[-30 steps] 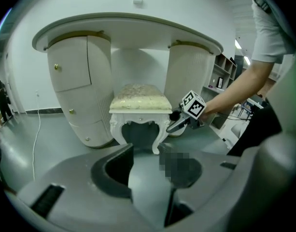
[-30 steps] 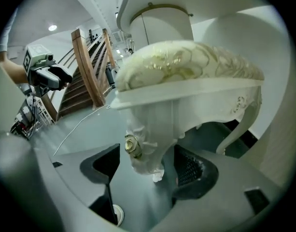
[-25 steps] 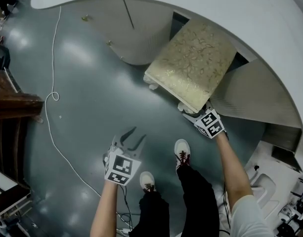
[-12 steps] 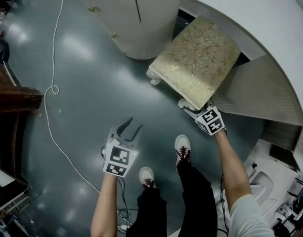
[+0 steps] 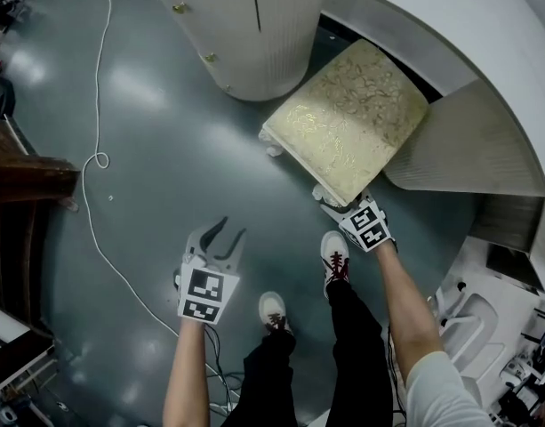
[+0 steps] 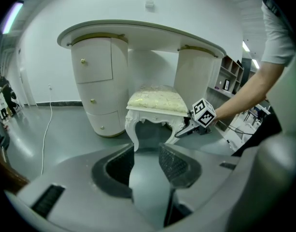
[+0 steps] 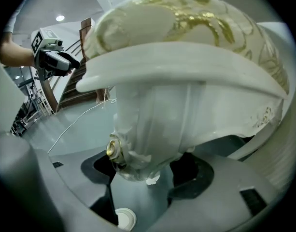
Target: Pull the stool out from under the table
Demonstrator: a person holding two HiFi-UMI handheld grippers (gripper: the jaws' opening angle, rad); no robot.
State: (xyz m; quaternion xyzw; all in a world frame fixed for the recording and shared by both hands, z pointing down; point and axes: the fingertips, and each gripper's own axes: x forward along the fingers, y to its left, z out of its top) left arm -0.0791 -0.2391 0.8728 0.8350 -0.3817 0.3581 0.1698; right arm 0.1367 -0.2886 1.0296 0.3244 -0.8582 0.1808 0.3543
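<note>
The stool (image 5: 343, 118) has a gold-patterned cushion and white carved legs, and stands half under the white curved table (image 5: 485, 25). My right gripper (image 5: 339, 205) is shut on the stool's near corner leg (image 7: 148, 124), which fills the space between its jaws in the right gripper view. Over the bare floor to the left my left gripper (image 5: 223, 236) hangs open, holding nothing. In the left gripper view my left gripper (image 6: 147, 151) faces the stool (image 6: 156, 100), the right gripper (image 6: 186, 128) at its front right leg and the table (image 6: 138, 30) above.
A drawer pedestal (image 5: 245, 34) of the table stands left of the stool, a second pedestal (image 5: 468, 140) to its right. A white cable (image 5: 94, 163) runs across the grey floor. Dark wooden furniture (image 5: 23, 181) is at the left edge. The person's shoes (image 5: 334, 256) are just behind the grippers.
The stool and my right gripper have shifted slightly left and toward me, showing more dark gap behind the stool. The person's feet have stepped. My left gripper stays open.
</note>
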